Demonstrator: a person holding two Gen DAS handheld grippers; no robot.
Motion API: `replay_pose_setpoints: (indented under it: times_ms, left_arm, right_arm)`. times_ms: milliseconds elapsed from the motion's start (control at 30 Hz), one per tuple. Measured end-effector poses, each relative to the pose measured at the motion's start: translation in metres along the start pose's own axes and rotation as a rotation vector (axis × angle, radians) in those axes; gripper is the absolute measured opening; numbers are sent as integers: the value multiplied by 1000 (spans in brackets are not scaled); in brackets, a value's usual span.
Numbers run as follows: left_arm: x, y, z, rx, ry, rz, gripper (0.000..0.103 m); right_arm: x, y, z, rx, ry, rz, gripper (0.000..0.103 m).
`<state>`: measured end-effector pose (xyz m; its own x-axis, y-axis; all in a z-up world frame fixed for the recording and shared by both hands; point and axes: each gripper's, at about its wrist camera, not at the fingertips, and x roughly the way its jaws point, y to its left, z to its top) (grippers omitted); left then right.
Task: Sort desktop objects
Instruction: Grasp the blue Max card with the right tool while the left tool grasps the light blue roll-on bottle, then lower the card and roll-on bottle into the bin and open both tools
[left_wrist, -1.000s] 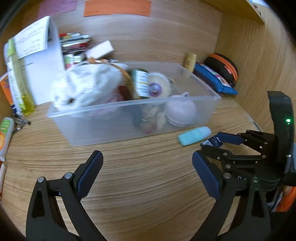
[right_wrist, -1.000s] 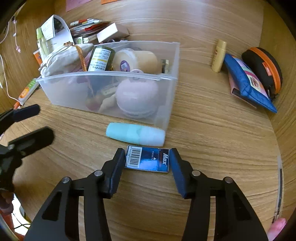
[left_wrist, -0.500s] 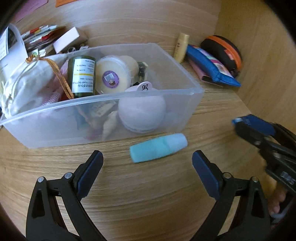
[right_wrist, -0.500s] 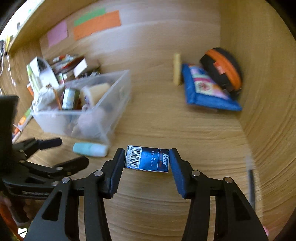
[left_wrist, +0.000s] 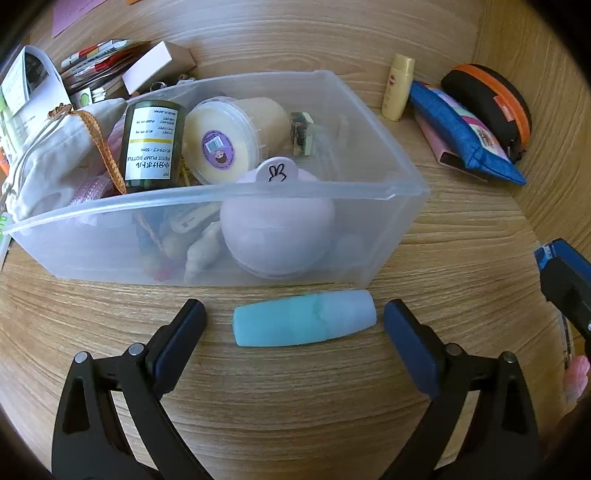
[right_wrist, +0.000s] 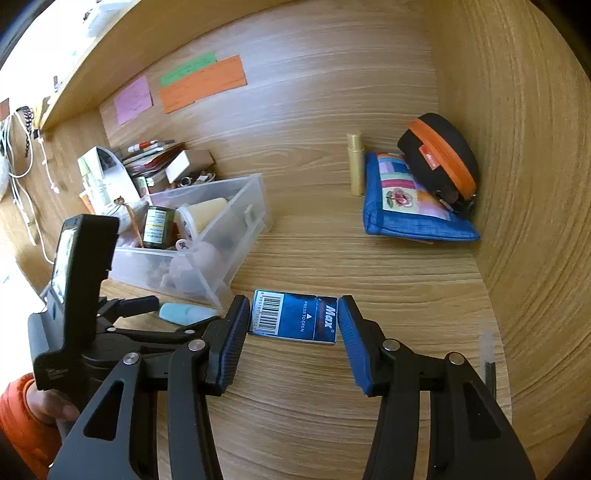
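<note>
My left gripper (left_wrist: 293, 323) is open, its fingers either side of a light blue tube (left_wrist: 304, 318) that lies on the wooden desk in front of a clear plastic bin (left_wrist: 402, 199). The bin holds a purple round case, a dark pump bottle, a cream tub and a white cloth bag. My right gripper (right_wrist: 293, 319) is shut on a small blue Max staple box (right_wrist: 293, 318) and holds it above the desk, to the right of the bin (right_wrist: 255, 206). The tube (right_wrist: 186, 313) and the left gripper (right_wrist: 147, 314) also show in the right wrist view.
A blue pouch (right_wrist: 406, 206), a black and orange case (right_wrist: 439, 158) and a small yellow bottle (right_wrist: 355, 164) sit in the back right corner. Boxes, papers and pens are piled behind the bin (left_wrist: 110, 70). Wooden walls close the back and right.
My left gripper has moved forward and lower until its fingers flank the blue tube. My right gripper has lifted the staple box off the desk and carried it right.
</note>
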<state>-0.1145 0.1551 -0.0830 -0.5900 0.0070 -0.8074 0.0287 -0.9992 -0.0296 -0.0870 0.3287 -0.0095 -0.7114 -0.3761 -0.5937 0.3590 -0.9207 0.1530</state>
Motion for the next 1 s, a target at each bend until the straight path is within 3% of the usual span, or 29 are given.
replay_pose_setpoints:
  times_ms: [200,267,300,667,900,1000]
  left_arm:
    - [0,-2,0,27,-2,10,91]
    - [-3,-1,-1,46,-15,1,74]
    - [-4,-1,-1,52,-17,-4,73]
    - [-21,27,-12,15,-30,-79,73]
    - [-57,53,-6,-2,-144,-75,73]
    - [-68,67,5,-18,-164,-119,73]
  right_arm:
    - [2,3,1,0,3,16,46]
    - [0,4,1,-1,-4,18,46]
    - [0,5,1,0,-6,19,46]
    - [4,18,7,-20,8,13,46]
    - [16,39,18,-49,24,13,46]
    - [21,49,24,-60,23,17,46]
